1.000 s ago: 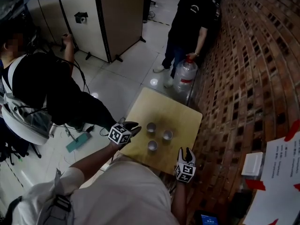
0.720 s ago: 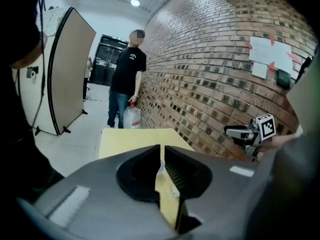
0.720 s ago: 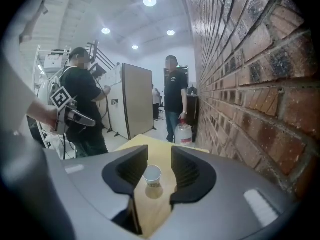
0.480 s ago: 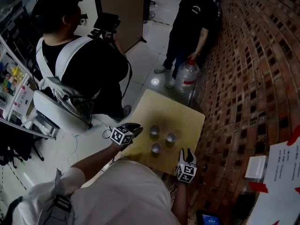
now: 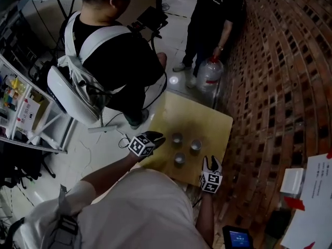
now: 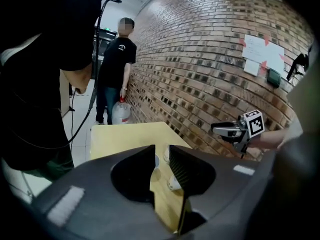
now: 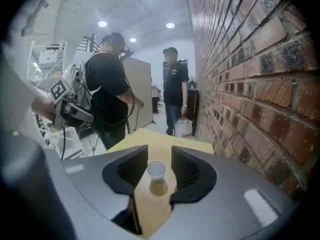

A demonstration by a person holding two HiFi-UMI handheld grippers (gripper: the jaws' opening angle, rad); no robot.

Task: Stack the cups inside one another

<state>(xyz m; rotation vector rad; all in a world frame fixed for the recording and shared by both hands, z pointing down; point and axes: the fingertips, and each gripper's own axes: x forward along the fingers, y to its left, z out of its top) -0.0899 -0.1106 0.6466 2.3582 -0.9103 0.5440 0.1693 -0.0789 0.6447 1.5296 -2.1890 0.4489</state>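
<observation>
On the yellow table [image 5: 199,115], nothing nested yet. Hovers at the near edge with the right gripper [image 5: 211,162] spread wide, empty. Shows the left gripper [image 5: 158,138] slack too, jaws just opening to a narrow gap, nothing between. Finds three upright paper cups [image 5: 179,158] between both claws; sights one cup [image 7: 156,170] dead ahead of the right jaws, short of the pads.

A water jug [image 5: 207,73] stands on the floor [image 5: 98,149] by the brick wall [image 5: 280,56]. A person [image 5: 119,61] stands near the desk [image 5: 199,115].
</observation>
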